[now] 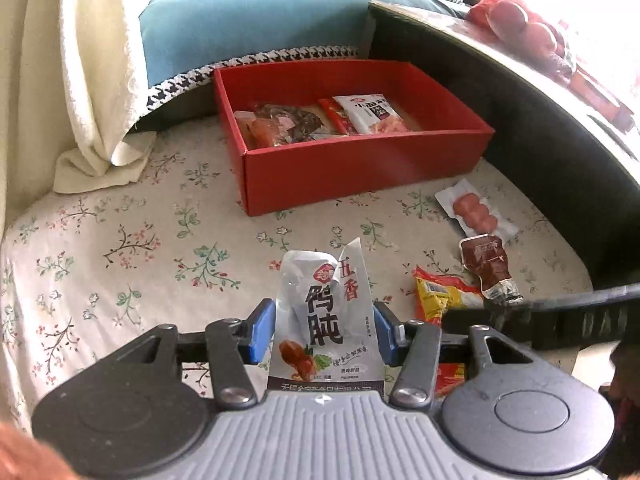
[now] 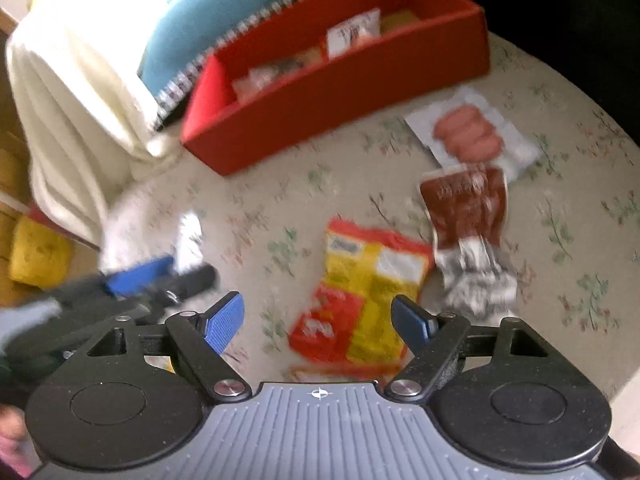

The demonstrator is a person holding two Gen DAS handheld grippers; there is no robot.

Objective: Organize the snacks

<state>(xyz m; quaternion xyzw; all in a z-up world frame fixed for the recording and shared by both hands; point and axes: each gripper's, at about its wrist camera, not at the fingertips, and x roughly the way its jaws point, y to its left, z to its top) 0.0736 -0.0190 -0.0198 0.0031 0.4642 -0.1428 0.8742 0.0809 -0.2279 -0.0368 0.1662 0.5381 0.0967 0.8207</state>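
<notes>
Floral cloth beside blue sofa. Left gripper [image 1: 325, 334] clamped on silver pouch [image 1: 326, 320], long axis upright; red box [image 1: 360, 164] straight ahead, well apart, several packets inside. Right gripper [image 2: 318, 320] spread wide over yellow packet [image 2: 360, 292]. Loose: one yellow packet, one brown sachet [image 2: 466, 208], one sausage pack [image 2: 470, 136].

A flowery cloth [image 1: 100, 264] covers the flat top. On it sit a red box [image 1: 360, 168], a pack of pink sausages [image 1: 476, 210], a brown packet [image 1: 490, 264], and a yellow snack bag [image 2: 360, 292]
</notes>
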